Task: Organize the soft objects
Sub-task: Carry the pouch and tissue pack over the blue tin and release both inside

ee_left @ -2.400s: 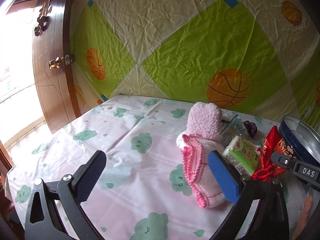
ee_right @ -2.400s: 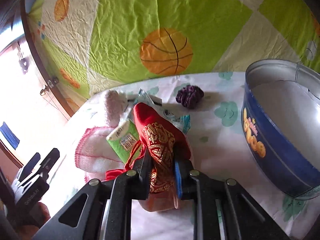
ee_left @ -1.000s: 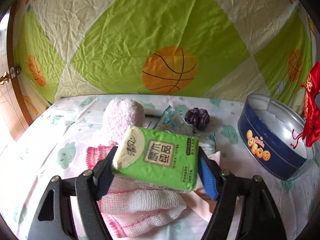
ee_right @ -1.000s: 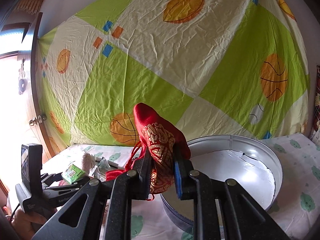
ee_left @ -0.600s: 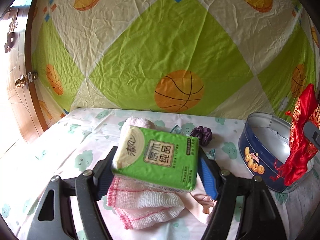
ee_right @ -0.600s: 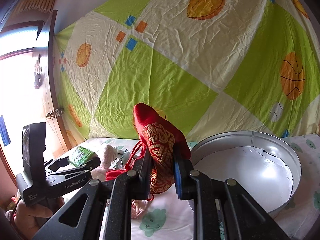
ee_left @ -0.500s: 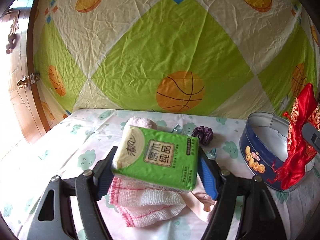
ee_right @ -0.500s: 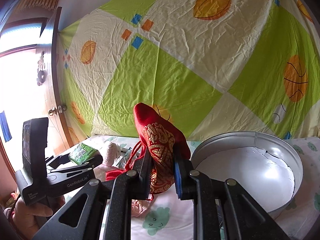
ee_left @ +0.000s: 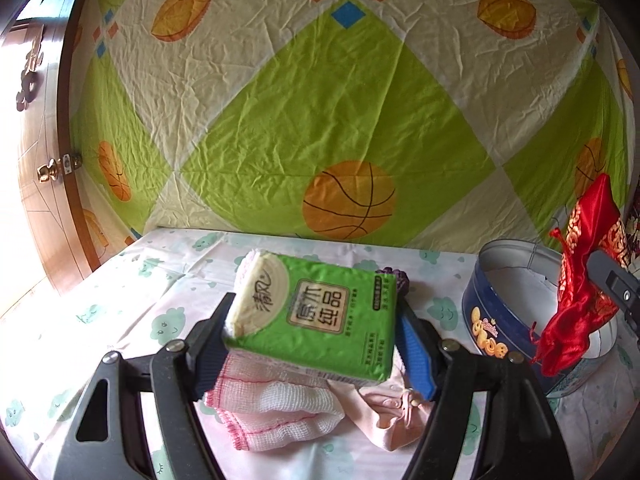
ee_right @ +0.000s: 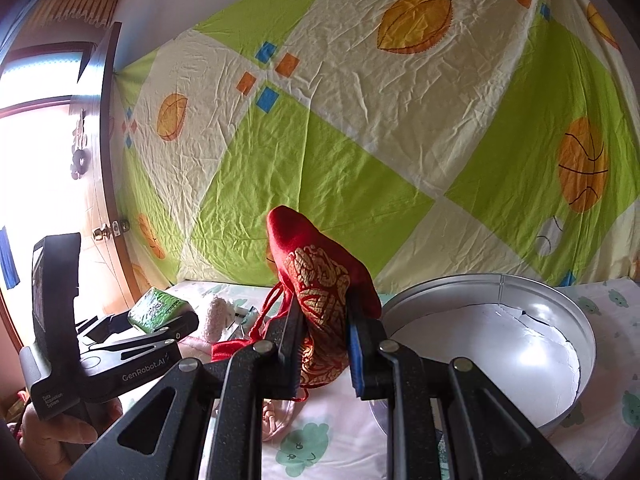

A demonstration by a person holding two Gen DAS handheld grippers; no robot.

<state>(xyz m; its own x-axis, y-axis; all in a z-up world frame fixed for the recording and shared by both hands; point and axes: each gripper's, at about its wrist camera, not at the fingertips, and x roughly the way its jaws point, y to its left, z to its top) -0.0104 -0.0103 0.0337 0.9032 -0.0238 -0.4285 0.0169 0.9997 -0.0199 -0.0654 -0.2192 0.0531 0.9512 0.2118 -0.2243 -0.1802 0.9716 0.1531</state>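
- Left gripper (ee_left: pixel 316 344), lower centre of the left wrist view: jaws clamped on the green tissue pack (ee_left: pixel 316 316), held clear of the table.
- Pink-edged cloth (ee_left: pixel 276 404) and pale pink garment (ee_left: pixel 392 412), below the pack: lay on the table, unsorted.
- Right gripper (ee_right: pixel 324 344), lower centre of the right wrist view: jaws pinched the red brocade pouch (ee_right: pixel 320 280).
- Blue tin (ee_left: pixel 516 320), right of frame: looked empty; judged early, nothing stowed.
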